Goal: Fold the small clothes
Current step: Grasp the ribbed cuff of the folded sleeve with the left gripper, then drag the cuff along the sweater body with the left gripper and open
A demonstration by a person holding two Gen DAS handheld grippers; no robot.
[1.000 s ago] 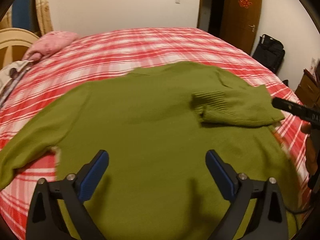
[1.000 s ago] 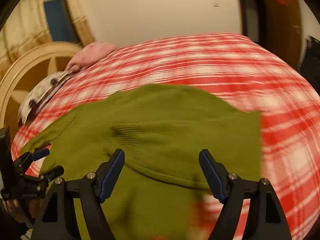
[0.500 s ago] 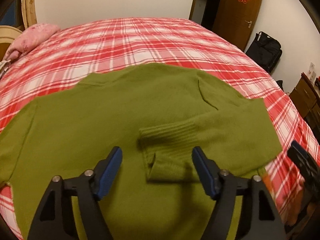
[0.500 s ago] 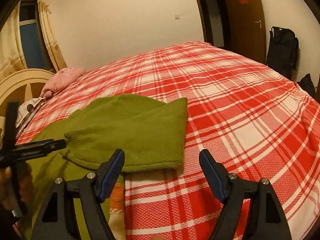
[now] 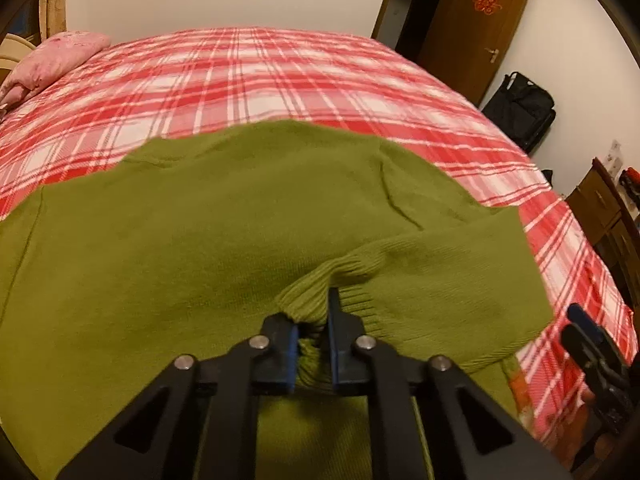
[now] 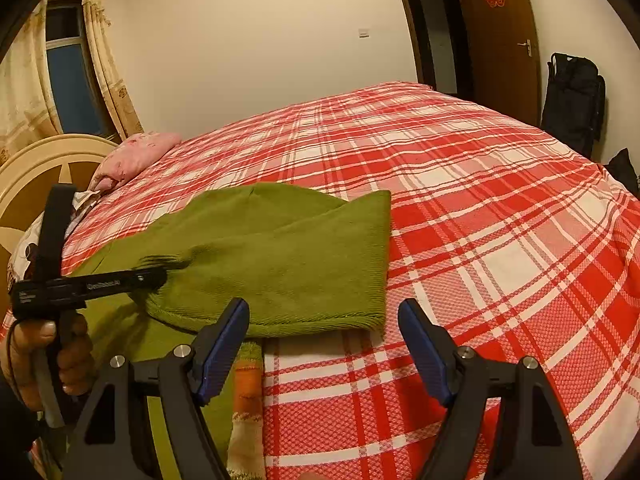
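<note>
the green knit sweater lies spread on the red plaid bedspread of the bed, body flat, with one sleeve already laid across the chest so its ribbed cuff ends near the middle of the garment. the left tool has just been closing, and its blue pads now stand nearly together, clamped on that cuff; a bunch of rib knit shows squeezed between them. from the right wrist view the same tool is seen side-on at the cuff, held by the person's hand.

the right tool hangs above the near edge of the folded sleeve with its jaws wide apart and nothing between them. one pad is over the green knit, the other over bare bedspread. a patterned orange and cream cloth peeks out from under the sweater's near edge; what it is i cannot tell.

the step in hand looks like tidying the sleeve fold: the cuff is gripped but the sleeve is not yet re-laid. the next move probably calls for lifting the cuff only slightly and drawing it so the sleeve lies straight and smooth along the body, without dragging the whole sweater across the bed. the free right tool is well placed to pin or pinch the sleeve's outer fold while the left pulls. knit like this stretches and sags, so a slow pull keeps the rib from distorting. the other sleeve runs out of frame at the left of the left wrist view and appears not yet folded in.
</note>
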